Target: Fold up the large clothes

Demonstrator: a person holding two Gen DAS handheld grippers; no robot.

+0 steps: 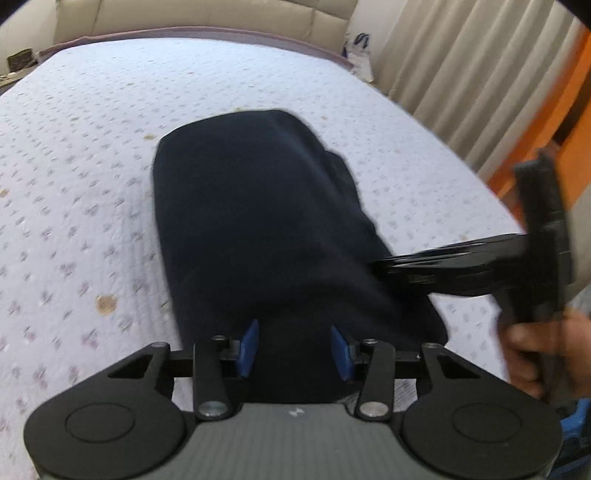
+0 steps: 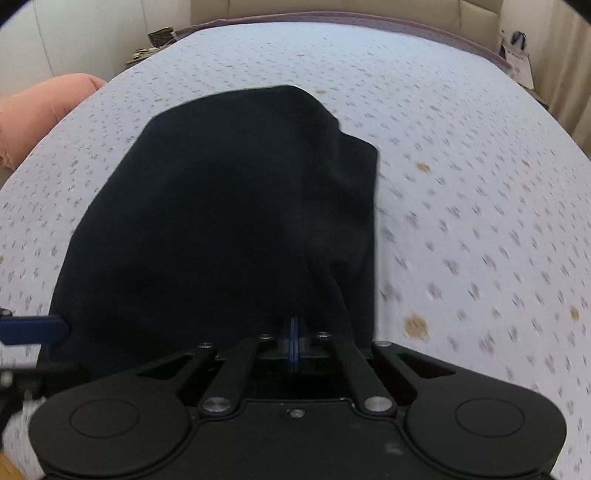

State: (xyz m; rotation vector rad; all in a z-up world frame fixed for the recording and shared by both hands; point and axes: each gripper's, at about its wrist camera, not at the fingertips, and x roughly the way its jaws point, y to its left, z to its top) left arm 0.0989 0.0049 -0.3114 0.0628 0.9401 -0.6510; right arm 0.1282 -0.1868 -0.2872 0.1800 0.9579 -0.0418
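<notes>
A dark navy garment (image 1: 258,221) lies folded lengthwise on the white patterned bedspread (image 1: 74,184). My left gripper (image 1: 294,349) is open, its blue pads either side of the garment's near edge. My right gripper (image 2: 294,341) is shut on the near edge of the garment (image 2: 221,221), with cloth bunched at its pads. The right gripper also shows in the left wrist view (image 1: 384,264), reaching in from the right against the garment's side. One blue finger of the left gripper (image 2: 33,328) shows at the left edge of the right wrist view.
A beige headboard (image 1: 221,14) stands at the far end of the bed. Pleated curtains (image 1: 461,74) hang on the right. A pink cushion (image 2: 37,110) lies off the bed's left side. Small items sit on a stand (image 2: 155,40) by the headboard.
</notes>
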